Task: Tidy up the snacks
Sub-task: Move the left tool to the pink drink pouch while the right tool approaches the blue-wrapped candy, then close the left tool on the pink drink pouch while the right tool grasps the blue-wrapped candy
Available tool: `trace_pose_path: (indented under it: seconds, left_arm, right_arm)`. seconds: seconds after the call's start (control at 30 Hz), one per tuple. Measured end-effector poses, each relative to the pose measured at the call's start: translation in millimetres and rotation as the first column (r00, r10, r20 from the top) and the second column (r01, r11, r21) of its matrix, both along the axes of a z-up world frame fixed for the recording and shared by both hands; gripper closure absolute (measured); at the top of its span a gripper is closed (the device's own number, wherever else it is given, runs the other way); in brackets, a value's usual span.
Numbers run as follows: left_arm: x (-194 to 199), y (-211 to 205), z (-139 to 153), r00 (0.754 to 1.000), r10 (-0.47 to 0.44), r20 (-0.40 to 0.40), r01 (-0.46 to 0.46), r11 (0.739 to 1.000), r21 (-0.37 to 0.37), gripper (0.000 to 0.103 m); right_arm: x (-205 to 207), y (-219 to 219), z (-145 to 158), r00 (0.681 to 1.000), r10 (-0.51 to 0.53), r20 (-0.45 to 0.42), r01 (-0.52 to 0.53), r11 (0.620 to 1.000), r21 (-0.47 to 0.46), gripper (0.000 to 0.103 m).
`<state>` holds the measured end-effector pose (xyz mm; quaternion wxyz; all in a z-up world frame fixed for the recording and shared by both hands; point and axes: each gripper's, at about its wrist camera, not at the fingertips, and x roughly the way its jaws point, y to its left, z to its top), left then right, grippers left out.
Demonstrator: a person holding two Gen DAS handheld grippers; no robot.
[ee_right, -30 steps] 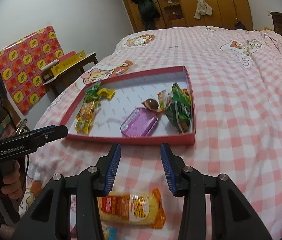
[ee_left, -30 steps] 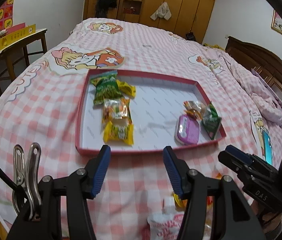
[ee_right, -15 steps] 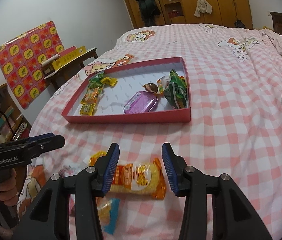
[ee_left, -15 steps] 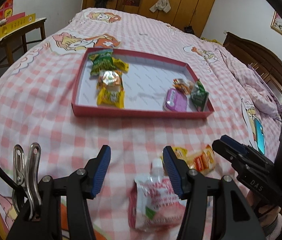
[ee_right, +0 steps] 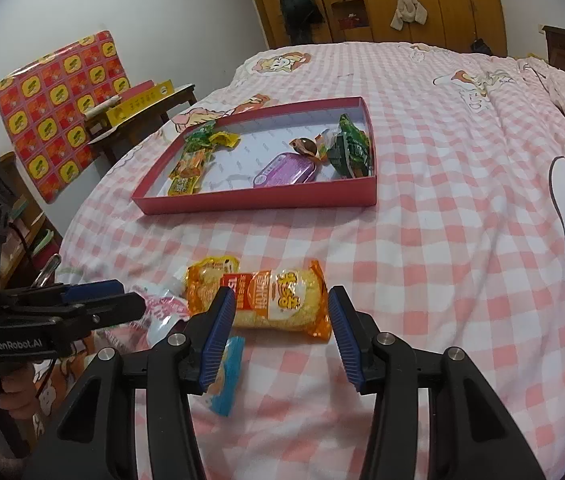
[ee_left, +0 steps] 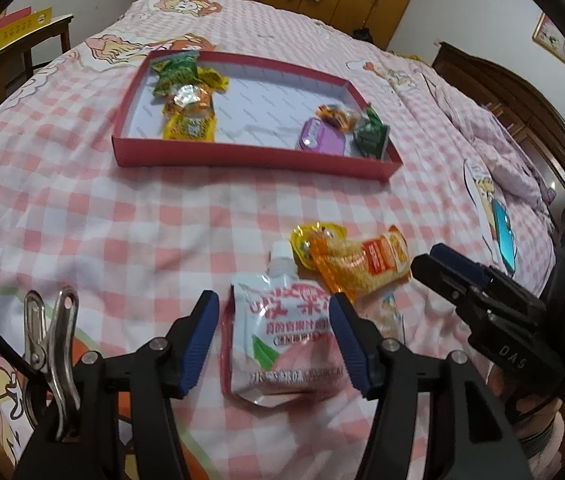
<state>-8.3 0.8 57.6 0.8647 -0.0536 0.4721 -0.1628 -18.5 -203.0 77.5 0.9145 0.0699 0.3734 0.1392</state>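
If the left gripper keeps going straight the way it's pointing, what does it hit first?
Most likely the white spout pouch, lying flat on the bedspread right between the opening fingers of the left gripper. Nothing sits between them. Depth is hard to judge.

Red tray (ee_left: 250, 156), pink-checked bedspread (ee_left: 122, 220)

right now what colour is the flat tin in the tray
Purple; the tin shows best in the right wrist view.

A pink-and-white checked bed (ee_left: 102, 208) carries everything. A shallow red cardboard tray (ee_left: 242, 156) lies at upper centre. A white spouted drink pouch (ee_left: 282, 332) and an orange noodle packet (ee_left: 362, 264) lie at lower centre.
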Motion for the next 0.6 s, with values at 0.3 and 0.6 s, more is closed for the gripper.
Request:
trace_pose_path:
  seconds: [0.3, 0.6]
  left_arm:
    - [-5.3, -10.7, -17.6, 0.999, -0.041, -0.024, 0.041, 0.999, 0.025, 0.031]
    - [-9.2, -10.6, -23.6, 0.999, -0.039, -0.021, 0.038, 0.999, -0.021, 0.032]
  right_arm:
    - [-8.3, 0.6, -4.4, 1.0, 0.012, -0.013, -0.012, 1.0, -0.003, 0.053]
    - [-12.2, 1.1, -9.9, 0.999, 0.012, -0.029, -0.013, 1.0, -0.008, 0.053]
